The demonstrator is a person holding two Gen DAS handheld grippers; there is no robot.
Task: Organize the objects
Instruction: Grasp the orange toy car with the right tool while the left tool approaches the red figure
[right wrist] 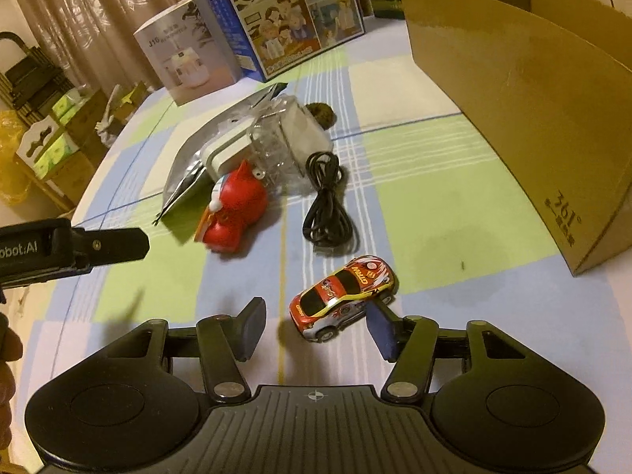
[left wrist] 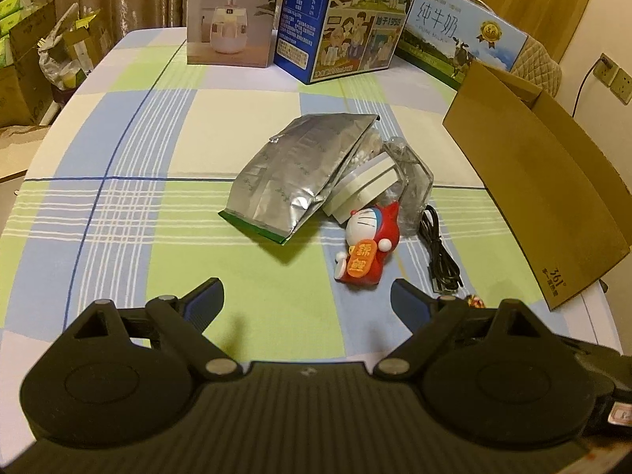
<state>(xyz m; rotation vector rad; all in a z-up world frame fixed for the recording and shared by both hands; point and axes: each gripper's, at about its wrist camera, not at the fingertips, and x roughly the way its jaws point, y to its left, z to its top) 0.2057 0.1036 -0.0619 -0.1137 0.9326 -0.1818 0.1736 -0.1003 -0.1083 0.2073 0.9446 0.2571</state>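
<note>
My right gripper (right wrist: 316,330) hangs low over the checked tablecloth (right wrist: 454,276), jaws about half open, and the little red toy car (right wrist: 343,295) sits between the fingertips, its rear just beside my right pad (right wrist: 381,331) — I can't tell whether that pad touches it, and the left pad stands clear. My left gripper (left wrist: 306,302) is spread wide with nothing in it, only green cloth between the tips. Just ahead lies the red Doraemon figure (left wrist: 367,247) on its back, a coiled black cable (right wrist: 328,205) beside it. Behind them, the silver foil pouch (left wrist: 294,175) leans on a white round tin (left wrist: 365,187) and a clear plastic case (left wrist: 412,181). To the right stands the open cardboard box (right wrist: 525,91). Farthest back: the humidifier box (left wrist: 233,12) and blue milk cartons (left wrist: 339,19).
</note>
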